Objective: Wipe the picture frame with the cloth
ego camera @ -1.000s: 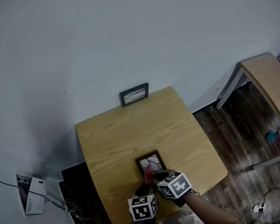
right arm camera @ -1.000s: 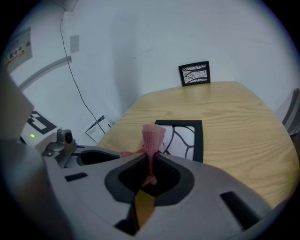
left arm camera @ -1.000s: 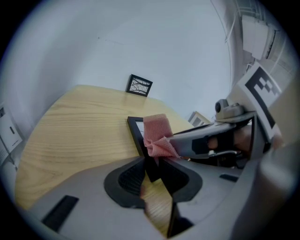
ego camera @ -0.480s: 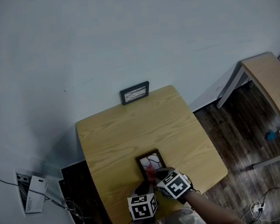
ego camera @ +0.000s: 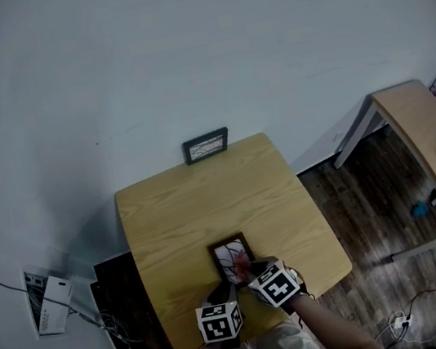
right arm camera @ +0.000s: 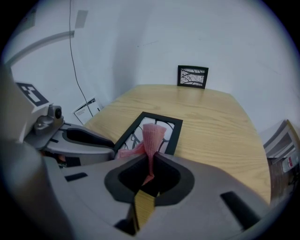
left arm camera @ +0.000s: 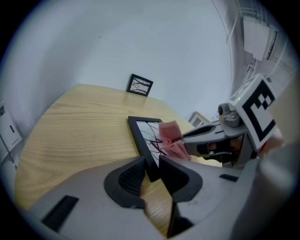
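A black picture frame [ego camera: 231, 253] with a branch print lies flat near the table's front edge. My left gripper [left arm camera: 151, 169] is shut on the near corner of this picture frame [left arm camera: 142, 135], holding it down. My right gripper [right arm camera: 150, 164] is shut on a pink cloth [right arm camera: 153, 137], whose free end rests on the glass of the picture frame [right arm camera: 172, 136]. In the left gripper view the cloth [left arm camera: 171, 139] lies bunched on the glass under the right gripper [left arm camera: 206, 136]. In the head view both grippers sit side by side at the frame's near edge, with the cloth [ego camera: 240, 266] between them.
A second small framed picture [ego camera: 206, 145] stands at the back of the wooden table [ego camera: 206, 204], against the wall. A second table [ego camera: 428, 142] with small items is at the right. Cables and a white box [ego camera: 51, 305] lie on the floor at the left.
The right gripper has shifted a little to the right across the frame with the cloth and rolled slightly. The left gripper has kept still on the frame's corner.
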